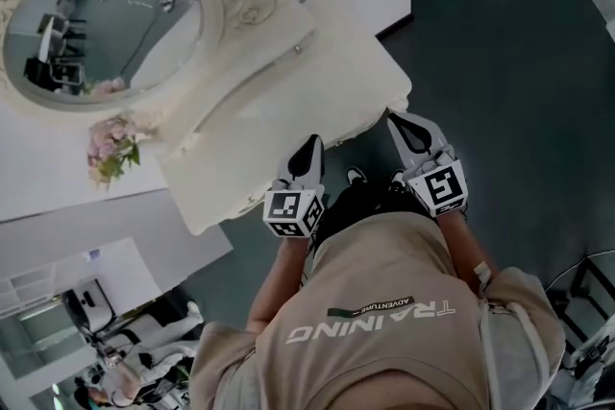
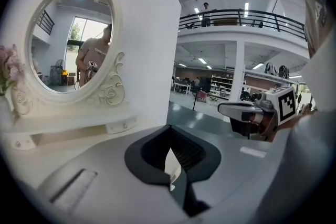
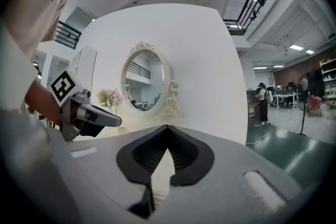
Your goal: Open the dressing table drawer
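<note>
A white dressing table (image 1: 288,101) with an oval mirror (image 1: 96,24) stands against a white wall. A small drawer with a knob (image 1: 298,48) sits beside the mirror's foot and also shows in the left gripper view (image 2: 122,124). The table's front face is hidden under its top. My left gripper (image 1: 309,149) hovers at the table's near edge, jaws shut and empty (image 2: 169,131). My right gripper (image 1: 402,125) is at the table's right corner, jaws together with nothing between them (image 3: 167,128). Each gripper shows in the other's view, the right one (image 2: 236,109) and the left one (image 3: 102,119).
Pink flowers (image 1: 110,149) stand on the table left of the mirror. Dark green floor (image 1: 509,62) spreads to the right of the table. My shoes (image 1: 356,176) are close to the table's edge. Equipment and a person (image 1: 125,370) are at the lower left.
</note>
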A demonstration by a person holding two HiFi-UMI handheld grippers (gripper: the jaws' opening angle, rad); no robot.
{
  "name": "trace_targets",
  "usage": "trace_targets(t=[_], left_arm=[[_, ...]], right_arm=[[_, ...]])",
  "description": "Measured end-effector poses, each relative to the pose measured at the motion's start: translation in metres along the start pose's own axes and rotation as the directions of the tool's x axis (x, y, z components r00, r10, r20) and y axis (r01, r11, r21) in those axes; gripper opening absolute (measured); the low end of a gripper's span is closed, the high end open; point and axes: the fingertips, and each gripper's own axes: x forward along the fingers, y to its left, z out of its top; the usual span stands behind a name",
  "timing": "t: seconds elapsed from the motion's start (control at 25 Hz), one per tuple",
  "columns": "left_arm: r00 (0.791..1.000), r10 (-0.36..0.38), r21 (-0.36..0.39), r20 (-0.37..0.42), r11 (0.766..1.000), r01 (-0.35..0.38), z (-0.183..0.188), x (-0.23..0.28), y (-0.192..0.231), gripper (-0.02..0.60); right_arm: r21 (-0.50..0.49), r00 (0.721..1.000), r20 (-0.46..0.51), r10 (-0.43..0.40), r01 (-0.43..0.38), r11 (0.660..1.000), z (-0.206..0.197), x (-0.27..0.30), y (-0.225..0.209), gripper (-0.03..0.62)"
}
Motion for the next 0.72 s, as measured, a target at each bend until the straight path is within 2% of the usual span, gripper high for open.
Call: trace_targets(t=[0.16, 0.32, 0.72], left_arm=[[0.999, 0.03, -0.03, -0.014, 0.999, -0.03, -0.01, 0.005, 0.025, 0.018], [0.999, 0.044, -0.074, -0.019, 0.996, -0.046, -0.017, 0.02, 0.046, 0.018], [0.998, 0.041, -0.1, 0.055, 0.994, -0.035, 0.031, 0.077, 0.098, 0.018]], right_arm=[[0.004, 0.999, -0.018, 0.043, -0.043, 0.999, -0.007, 0.026, 0.006, 0.003], [-0.009, 0.998, -0.037, 0.043, -0.043, 0.999, -0.007, 0.047, 0.0, 0.003], [-0.113, 0.995, -0.085, 0.054, -0.063, 0.992, 0.028, 0.11, -0.027, 0.003]])
